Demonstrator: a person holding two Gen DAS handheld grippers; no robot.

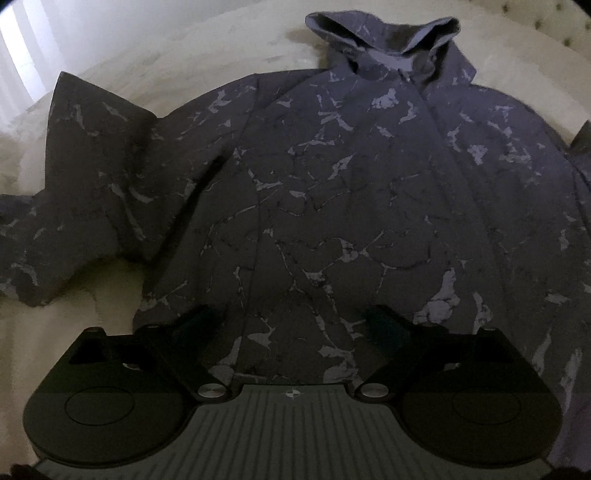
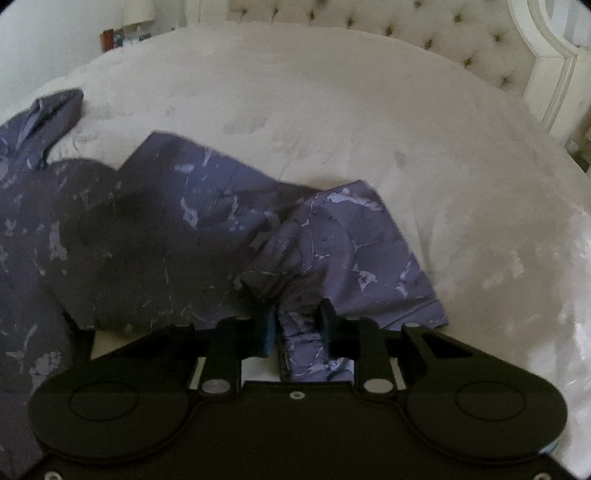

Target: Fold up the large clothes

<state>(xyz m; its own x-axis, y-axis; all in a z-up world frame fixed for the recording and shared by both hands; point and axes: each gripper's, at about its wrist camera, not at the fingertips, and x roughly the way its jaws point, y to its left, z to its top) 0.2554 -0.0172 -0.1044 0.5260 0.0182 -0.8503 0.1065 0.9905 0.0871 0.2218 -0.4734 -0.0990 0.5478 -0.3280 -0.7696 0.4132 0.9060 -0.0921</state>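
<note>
A dark purple hooded jacket point(image 1: 332, 192) with a pale marbled print lies spread face up on the bed, hood point(image 1: 388, 40) at the far end. Its one sleeve point(image 1: 85, 192) is bent out to the left. My left gripper point(image 1: 295, 325) is open and hovers over the jacket's lower hem, holding nothing. In the right wrist view the other sleeve point(image 2: 343, 243) lies crumpled on the bed cover. My right gripper point(image 2: 297, 325) is shut on this sleeve's cuff, with fabric bunched between the fingers point(image 2: 267, 328).
A cream bed cover point(image 2: 332, 122) lies under the jacket. A tufted headboard point(image 2: 461, 40) and a white bedpost point(image 2: 550, 62) stand at the far right. A nightstand with small items point(image 2: 125, 35) sits at the far left.
</note>
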